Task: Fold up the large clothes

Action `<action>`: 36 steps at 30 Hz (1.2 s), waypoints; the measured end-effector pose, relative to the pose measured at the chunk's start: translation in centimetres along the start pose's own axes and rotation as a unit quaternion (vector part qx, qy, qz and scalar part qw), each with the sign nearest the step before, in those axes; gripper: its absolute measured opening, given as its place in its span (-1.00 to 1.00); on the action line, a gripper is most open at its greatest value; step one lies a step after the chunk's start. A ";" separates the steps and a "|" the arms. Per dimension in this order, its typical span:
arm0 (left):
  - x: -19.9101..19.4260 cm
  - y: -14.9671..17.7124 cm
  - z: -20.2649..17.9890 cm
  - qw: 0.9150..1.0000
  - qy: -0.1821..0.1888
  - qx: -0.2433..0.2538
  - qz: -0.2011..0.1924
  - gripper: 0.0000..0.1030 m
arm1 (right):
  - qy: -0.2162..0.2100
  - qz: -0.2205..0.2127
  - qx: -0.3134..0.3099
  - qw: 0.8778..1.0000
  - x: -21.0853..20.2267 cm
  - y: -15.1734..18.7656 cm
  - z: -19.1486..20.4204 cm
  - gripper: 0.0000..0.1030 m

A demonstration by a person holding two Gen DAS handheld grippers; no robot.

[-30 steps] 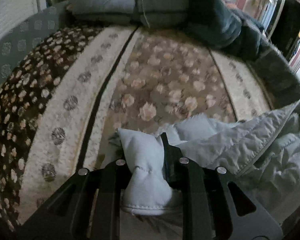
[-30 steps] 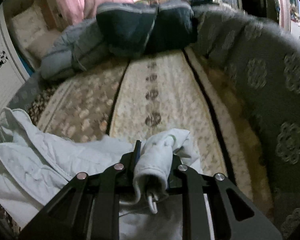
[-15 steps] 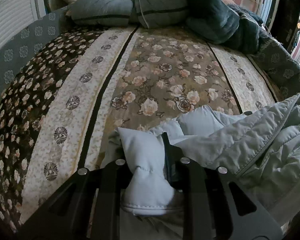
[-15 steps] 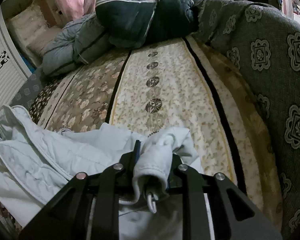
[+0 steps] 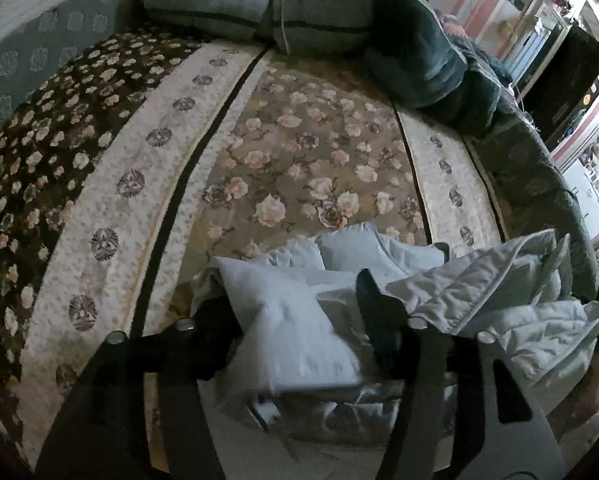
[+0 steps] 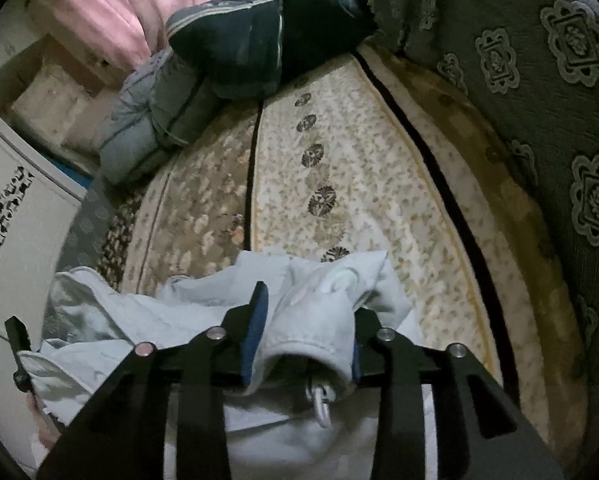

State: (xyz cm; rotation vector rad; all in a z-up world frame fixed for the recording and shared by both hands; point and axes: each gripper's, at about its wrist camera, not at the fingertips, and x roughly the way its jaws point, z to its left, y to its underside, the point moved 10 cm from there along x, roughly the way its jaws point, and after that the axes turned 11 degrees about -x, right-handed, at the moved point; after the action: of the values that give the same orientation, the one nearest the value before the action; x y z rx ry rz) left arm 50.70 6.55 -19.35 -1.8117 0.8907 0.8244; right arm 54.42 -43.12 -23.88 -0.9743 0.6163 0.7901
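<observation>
A pale blue quilted jacket [image 5: 479, 296] lies bunched on the floral bedspread [image 5: 299, 152]. In the left wrist view my left gripper [image 5: 295, 308] has its jaws spread wide; a fold of the jacket [image 5: 291, 332] lies loose between them. In the right wrist view my right gripper [image 6: 307, 320] has its jaws parted around a bunched edge of the jacket [image 6: 319, 320] with a white cord stopper [image 6: 321, 400] hanging below; the cloth fills the gap. The rest of the jacket [image 6: 119, 332] spreads to the left.
Grey and dark blue folded quilts [image 5: 307, 12] are piled at the head of the bed, also in the right wrist view [image 6: 235, 52]. A grey patterned border [image 6: 559, 100] runs along the bed's right side. A white cabinet [image 6: 7, 240] stands at left.
My left gripper has opened wide and let go of the jacket fold. My right gripper has widened slightly around its bunch. Both views have shifted a little.
</observation>
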 end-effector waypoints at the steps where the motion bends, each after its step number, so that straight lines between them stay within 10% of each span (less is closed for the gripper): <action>1: -0.3 -0.2 -0.1 1.000 -0.002 0.003 -0.004 0.33 | -0.005 -0.001 0.003 1.000 -0.3 0.0 0.1 -0.18; 5: -3.1 -2.3 0.8 0.997 -0.047 0.017 -0.065 0.91 | -0.022 -0.008 0.013 1.000 -2.2 -0.6 0.2 -0.03; 14: -6.3 -2.4 1.6 0.992 -0.057 0.047 -0.101 0.94 | 0.065 -0.094 -0.041 0.993 -8.2 -4.0 0.3 0.62; 26: 0.6 3.2 3.5 0.994 -0.024 0.097 -0.040 0.94 | 0.094 -0.018 -0.171 0.981 -1.5 2.0 -1.6 0.79; 36: 5.7 4.0 2.8 0.996 0.030 0.083 0.009 0.93 | -0.021 0.007 -0.140 0.990 4.0 3.8 -3.2 0.77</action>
State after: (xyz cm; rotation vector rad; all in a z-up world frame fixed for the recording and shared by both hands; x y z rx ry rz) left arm 49.81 6.65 -26.85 -1.6916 0.9867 0.6895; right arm 53.25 -43.51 -30.16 -1.2073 0.4835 0.9236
